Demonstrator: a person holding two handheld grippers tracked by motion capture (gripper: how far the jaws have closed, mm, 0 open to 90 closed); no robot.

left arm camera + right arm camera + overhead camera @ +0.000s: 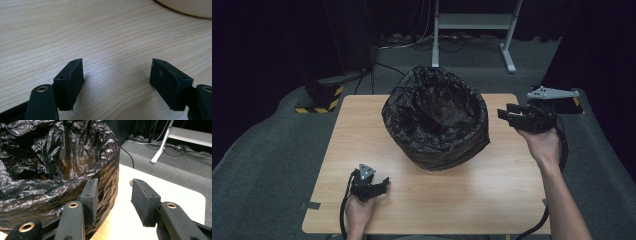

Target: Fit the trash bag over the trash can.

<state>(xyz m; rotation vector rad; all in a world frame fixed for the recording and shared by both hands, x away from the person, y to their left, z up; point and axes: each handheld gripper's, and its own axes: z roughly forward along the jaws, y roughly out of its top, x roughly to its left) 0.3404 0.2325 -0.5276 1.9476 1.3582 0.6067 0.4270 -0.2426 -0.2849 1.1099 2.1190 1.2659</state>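
A round bin lined with a crumpled black plastic bag [435, 117] stands in the middle of the wooden table [492, 190]; the bag [50, 165] is draped over the rim and down the wall. My right gripper [507, 115] hovers just right of the bin's rim, pointing left at it. Its jaws stand partly open with nothing between them; in the right gripper view the gripper [113, 192] is beside the bag's outer wall. My left gripper [379, 187] rests low at the table's front left, and in its own view [117, 75] it is open over bare wood.
The pale bottom edge of the bin [185, 6] shows at the top right of the left gripper view. Beyond the table lie grey carpet, a white stand's legs [472, 30] with cables, and a yellow-black striped base [319, 102] at the far left.
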